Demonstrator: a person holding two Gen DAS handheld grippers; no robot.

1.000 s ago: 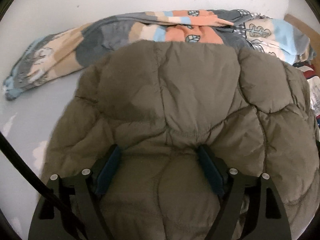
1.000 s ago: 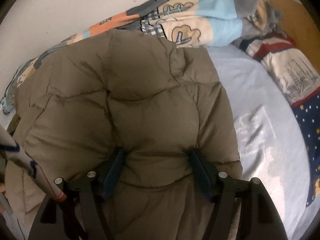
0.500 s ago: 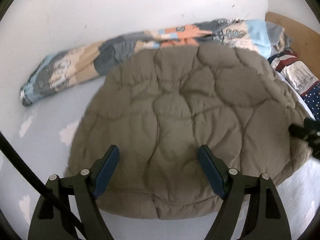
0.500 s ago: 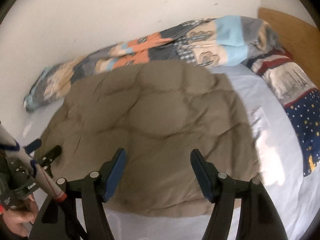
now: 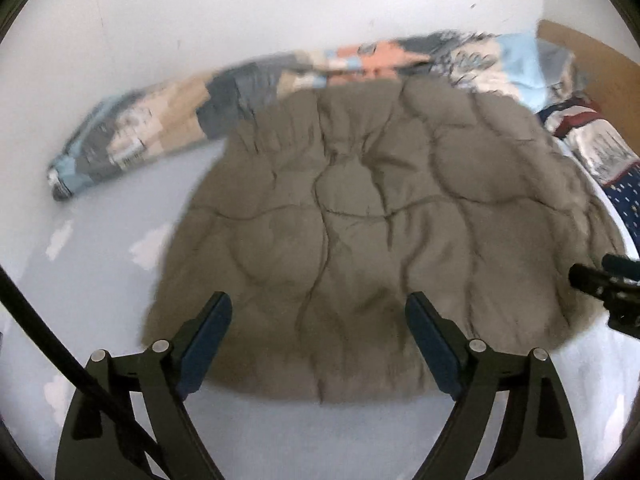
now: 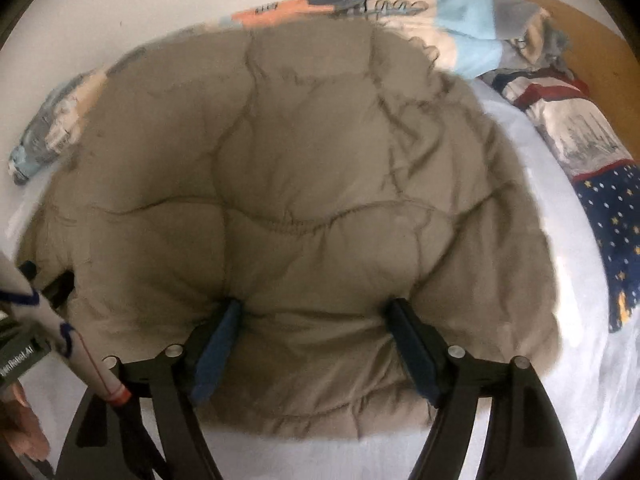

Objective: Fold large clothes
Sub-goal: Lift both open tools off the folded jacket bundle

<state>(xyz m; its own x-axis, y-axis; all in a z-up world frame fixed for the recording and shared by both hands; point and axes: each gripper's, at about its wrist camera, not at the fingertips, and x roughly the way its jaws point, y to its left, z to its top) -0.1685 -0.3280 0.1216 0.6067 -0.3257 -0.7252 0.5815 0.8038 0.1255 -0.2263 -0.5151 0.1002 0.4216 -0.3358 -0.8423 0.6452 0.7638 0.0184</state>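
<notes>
A folded olive-brown quilted puffer jacket (image 5: 360, 232) lies flat on the pale blue bed sheet (image 5: 100, 280). It also fills the right wrist view (image 6: 288, 200). My left gripper (image 5: 318, 312) is open and hovers above the jacket's near edge, holding nothing. My right gripper (image 6: 314, 316) is open with its fingertips pressed down into the jacket's near part, the fabric bulging between them. The right gripper's tips show at the right edge of the left wrist view (image 5: 604, 280).
A rolled patchwork blanket (image 5: 168, 128) lies along the white wall behind the jacket. A printed pillow with stars (image 6: 600, 184) lies at the right, by a wooden headboard (image 6: 592, 32). A hand and striped sleeve (image 6: 36, 340) show at the left.
Both grippers lifted off the jacket and pulled back half a second ago. Since then the right gripper has come down onto the jacket again, while the left has stayed raised.
</notes>
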